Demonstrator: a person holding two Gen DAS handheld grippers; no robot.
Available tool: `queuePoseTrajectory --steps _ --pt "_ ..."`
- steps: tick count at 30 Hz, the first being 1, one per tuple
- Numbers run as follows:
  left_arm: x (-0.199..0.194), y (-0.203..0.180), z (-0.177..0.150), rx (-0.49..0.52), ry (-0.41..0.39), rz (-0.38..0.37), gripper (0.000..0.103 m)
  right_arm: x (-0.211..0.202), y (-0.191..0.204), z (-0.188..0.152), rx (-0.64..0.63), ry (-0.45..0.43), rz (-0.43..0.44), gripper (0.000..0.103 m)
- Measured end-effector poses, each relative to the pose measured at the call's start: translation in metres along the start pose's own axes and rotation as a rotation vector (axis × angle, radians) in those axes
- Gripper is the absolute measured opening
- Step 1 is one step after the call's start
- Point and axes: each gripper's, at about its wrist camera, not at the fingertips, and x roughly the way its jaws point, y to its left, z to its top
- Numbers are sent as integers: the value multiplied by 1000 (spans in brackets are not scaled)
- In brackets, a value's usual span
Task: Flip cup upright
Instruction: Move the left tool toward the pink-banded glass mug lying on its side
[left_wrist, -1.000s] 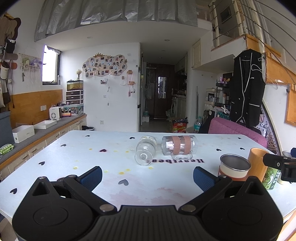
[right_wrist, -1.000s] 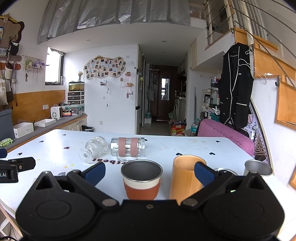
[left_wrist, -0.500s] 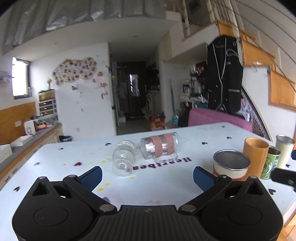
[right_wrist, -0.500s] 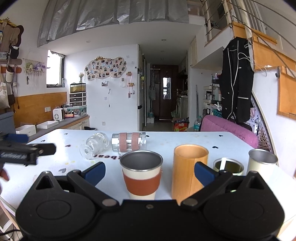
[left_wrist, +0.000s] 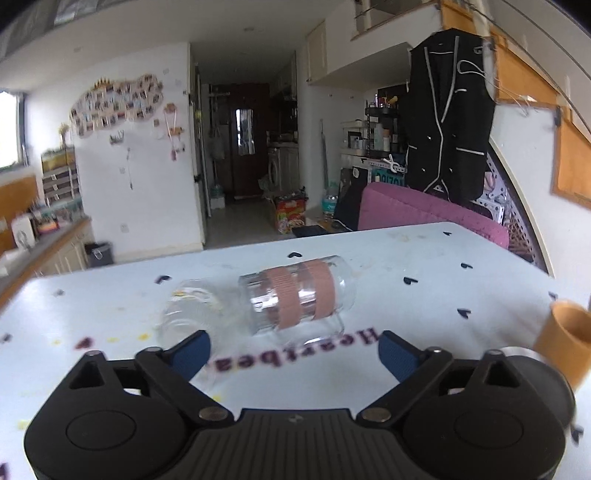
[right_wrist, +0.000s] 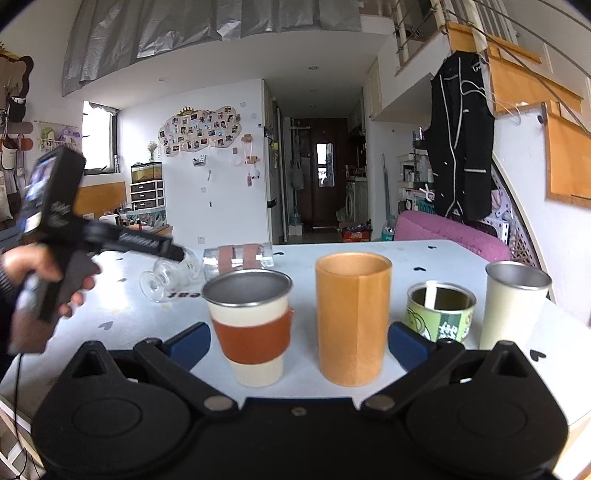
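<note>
1. A stemmed glass (left_wrist: 188, 314) is seen lying on its side just ahead of the left gripper (left_wrist: 293, 350) – jaws spread, nothing held.
2. A banded glass cup (left_wrist: 299, 297) lies toppled between and beyond its fingers.
3. The right gripper (right_wrist: 299, 341) is held released – a sleeved cup (right_wrist: 251, 321) and an orange tumbler (right_wrist: 352, 317) stand between its fingers.

bare table (left_wrist: 424, 266) around banded glass (left_wrist: 299, 295) | stemmed glass (left_wrist: 184, 314) touching its left

Pink-banded glass cup (left_wrist: 297, 297) on its side
</note>
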Motion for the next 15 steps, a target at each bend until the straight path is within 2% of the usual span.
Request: queuePoseTrajectory --steps 3,6,12,15 --pt "31 5 9 -50 36 -20 80 4 -6 -4 11 13 -6 103" --pt "58 7 14 -43 54 -6 70 9 -11 -7 21 24 -11 103" --pt "100 4 13 76 109 3 68 19 -25 -12 40 44 -19 103" --pt "116 -1 8 154 131 35 68 25 -30 -15 54 56 -25 103"
